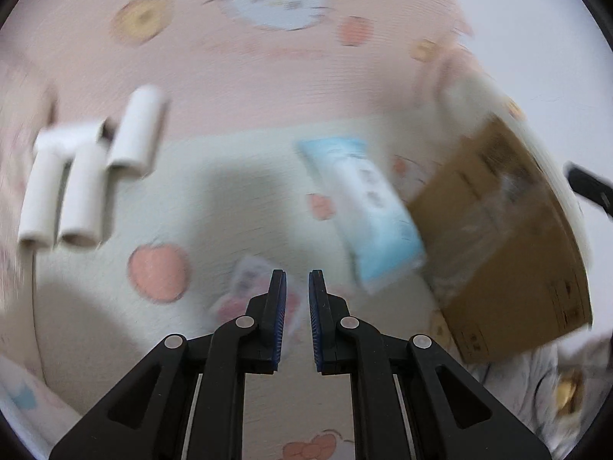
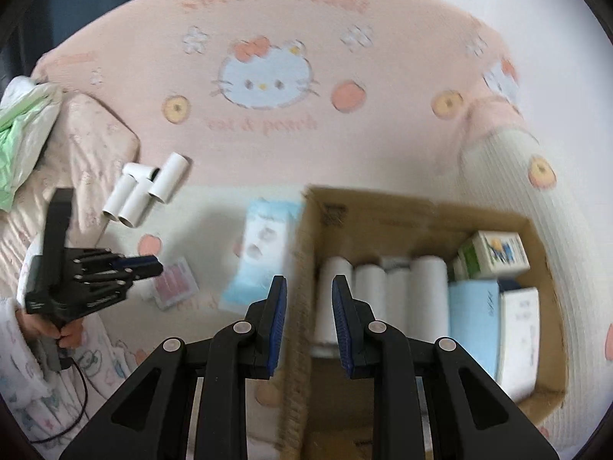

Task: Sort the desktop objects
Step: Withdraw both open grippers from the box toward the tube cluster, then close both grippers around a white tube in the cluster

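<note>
Several white tubes [image 1: 80, 176] [image 2: 145, 191] lie in a bunch at the left on the cream mat. A blue-and-white tissue pack [image 1: 367, 211] [image 2: 264, 253] lies beside the cardboard box [image 1: 505, 237] [image 2: 383, 207]. A small pink packet [image 1: 249, 287] [image 2: 176, 283] lies just ahead of my left gripper [image 1: 297, 276] [image 2: 153, 264], whose jaws stand a narrow gap apart with nothing between them. My right gripper [image 2: 309, 281] hovers over the box's left wall, a little apart and empty. Inside the box stand white rolls [image 2: 383, 299], a blue pack [image 2: 475, 314] and small cartons [image 2: 494, 257].
A pink cat-print cushion [image 2: 268, 115] rises behind the mat and curves round the right side. A green-and-white plastic bag [image 2: 23, 142] sits at far left. A person's hand [image 2: 49, 329] in a patterned sleeve holds the left gripper, with a cable trailing below.
</note>
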Motion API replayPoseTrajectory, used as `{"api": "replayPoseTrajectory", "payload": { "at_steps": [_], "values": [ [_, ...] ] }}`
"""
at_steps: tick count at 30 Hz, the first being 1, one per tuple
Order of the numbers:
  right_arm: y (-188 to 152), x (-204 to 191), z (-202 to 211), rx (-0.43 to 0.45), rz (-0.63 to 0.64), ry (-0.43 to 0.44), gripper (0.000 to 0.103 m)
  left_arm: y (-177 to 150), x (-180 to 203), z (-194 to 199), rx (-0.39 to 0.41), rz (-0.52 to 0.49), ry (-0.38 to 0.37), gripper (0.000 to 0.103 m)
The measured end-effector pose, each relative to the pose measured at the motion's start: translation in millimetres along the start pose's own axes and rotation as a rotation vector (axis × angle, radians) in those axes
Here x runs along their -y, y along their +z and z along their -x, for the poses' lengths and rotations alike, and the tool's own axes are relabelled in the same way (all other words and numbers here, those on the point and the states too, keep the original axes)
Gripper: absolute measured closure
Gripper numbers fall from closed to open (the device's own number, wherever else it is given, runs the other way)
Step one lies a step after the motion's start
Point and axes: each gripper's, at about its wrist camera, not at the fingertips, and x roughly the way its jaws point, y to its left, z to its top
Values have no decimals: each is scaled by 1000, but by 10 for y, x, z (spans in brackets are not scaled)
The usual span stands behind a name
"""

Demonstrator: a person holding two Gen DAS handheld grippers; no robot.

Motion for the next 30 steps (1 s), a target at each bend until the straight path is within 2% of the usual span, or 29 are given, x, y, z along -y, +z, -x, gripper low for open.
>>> {"api": "replayPoseTrajectory", "payload": {
  "at_steps": [2, 4, 7, 9, 11, 14, 16, 20, 22, 24, 27, 30],
  "values": [
    [17, -150, 7, 38, 9, 9, 82, 51, -164, 25, 22, 106, -41, 91],
    [5, -355, -11, 82, 20, 35, 82, 92, -237, 89, 76, 156, -60, 91],
    [-23, -645, -91, 121, 23, 65, 82, 106, -300, 140, 131, 170, -24, 89],
    [-38, -812, -195, 124, 12, 84, 82, 114, -369, 141, 134, 199, -25, 87],
    [-47, -945, -344, 118, -23, 118, 82, 131, -479, 123, 120, 259, -80, 84],
    [-56, -1051, -561, 134, -76, 114, 82, 157, -684, 92, 118, 374, -144, 83],
    [-43, -1102, -721, 123, -95, 105, 82, 183, -811, 81, 131, 439, -163, 82],
    [27, -1219, -1056, 63, -84, 105, 82, 236, -955, 66, 161, 512, -134, 81],
    [63, -1299, -1187, 52, -60, 117, 82, 293, -1003, 39, 162, 530, -121, 71],
    [95, -1351, -1329, 26, -50, 138, 82, 348, -1047, 19, 153, 544, -118, 67],
    [103, -1359, -1487, -7, -83, 181, 82, 428, -1158, 4, 123, 582, -158, 57],
    [131, -1357, -1629, -39, -117, 186, 82, 535, -1348, 31, 144, 645, -192, 53]
  ]
}}
